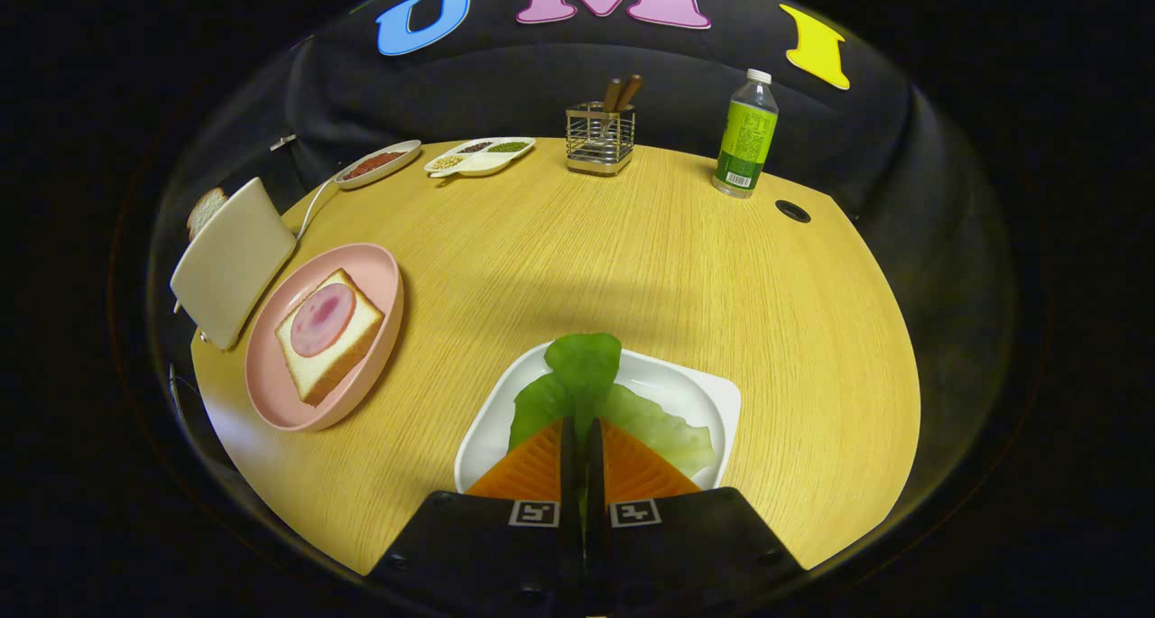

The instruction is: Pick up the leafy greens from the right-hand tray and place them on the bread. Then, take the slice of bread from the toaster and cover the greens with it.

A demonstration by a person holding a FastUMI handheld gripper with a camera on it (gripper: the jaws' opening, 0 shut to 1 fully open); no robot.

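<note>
My gripper (581,424) is shut on a dark green leaf (583,364), which stands up from between the two fingers above the white square tray (704,392). A paler green leaf (659,430) lies flat in that tray, to the right of the fingers. Off to the left, a pink plate (271,392) carries a slice of bread (336,352) topped with a round slice of ham (323,319). Beyond the plate stands a white toaster (233,262), and a slice of bread (206,209) pokes out of its top.
At the far side of the round wooden table (632,239) stand a wire utensil holder (600,137), a green-labelled bottle (746,135), a divided white dish of grains (481,156) and a small plate of red grains (376,163). A cable hole (792,210) sits near the bottle.
</note>
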